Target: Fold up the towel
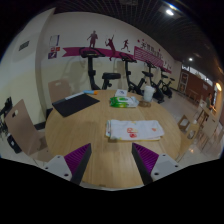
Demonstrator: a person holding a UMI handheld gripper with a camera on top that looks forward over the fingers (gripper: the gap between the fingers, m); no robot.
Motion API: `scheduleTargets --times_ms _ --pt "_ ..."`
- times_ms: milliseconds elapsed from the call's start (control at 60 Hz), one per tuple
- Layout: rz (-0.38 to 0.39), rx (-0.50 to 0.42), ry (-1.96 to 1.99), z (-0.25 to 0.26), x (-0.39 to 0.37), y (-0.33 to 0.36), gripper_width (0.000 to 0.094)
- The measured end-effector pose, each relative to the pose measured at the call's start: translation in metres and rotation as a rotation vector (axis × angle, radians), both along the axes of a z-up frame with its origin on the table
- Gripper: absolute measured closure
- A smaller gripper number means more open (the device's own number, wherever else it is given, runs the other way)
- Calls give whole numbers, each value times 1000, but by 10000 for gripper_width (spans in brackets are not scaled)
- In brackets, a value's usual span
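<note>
A white towel [134, 130] with faint coloured print lies flat on the wooden table [95, 125], just ahead of the fingers and a little to the right. My gripper [112, 163] is held above the table's near part, short of the towel. Its two fingers with purple pads [80, 158] stand wide apart with bare table between them. Nothing is held.
A dark mat [75, 102] lies on the table's far left. A green and white packet [123, 99] and a white bottle [147, 92] stand at the far end. Chairs [24, 125] stand to the left; exercise bikes [92, 65] line the back wall.
</note>
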State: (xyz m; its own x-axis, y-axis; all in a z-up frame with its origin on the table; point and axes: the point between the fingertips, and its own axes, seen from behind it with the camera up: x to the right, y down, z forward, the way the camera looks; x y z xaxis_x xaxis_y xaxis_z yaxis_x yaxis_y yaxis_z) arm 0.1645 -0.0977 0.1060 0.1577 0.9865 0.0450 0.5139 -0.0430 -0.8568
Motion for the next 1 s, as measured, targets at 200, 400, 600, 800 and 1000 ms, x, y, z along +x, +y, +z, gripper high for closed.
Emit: scheduleTargets --times_ms 200,400,600,800,1000 --pt "-6 -9 -34 -37 -62 1 78" --pt "6 -8 -59 -75 -141 13 78" --pt "0 -31 -108 -116 -195 27 151" --pt "28 12 -145 -118 -221 22 773" --pt "91 -184 -170 -87 -215 -13 904"
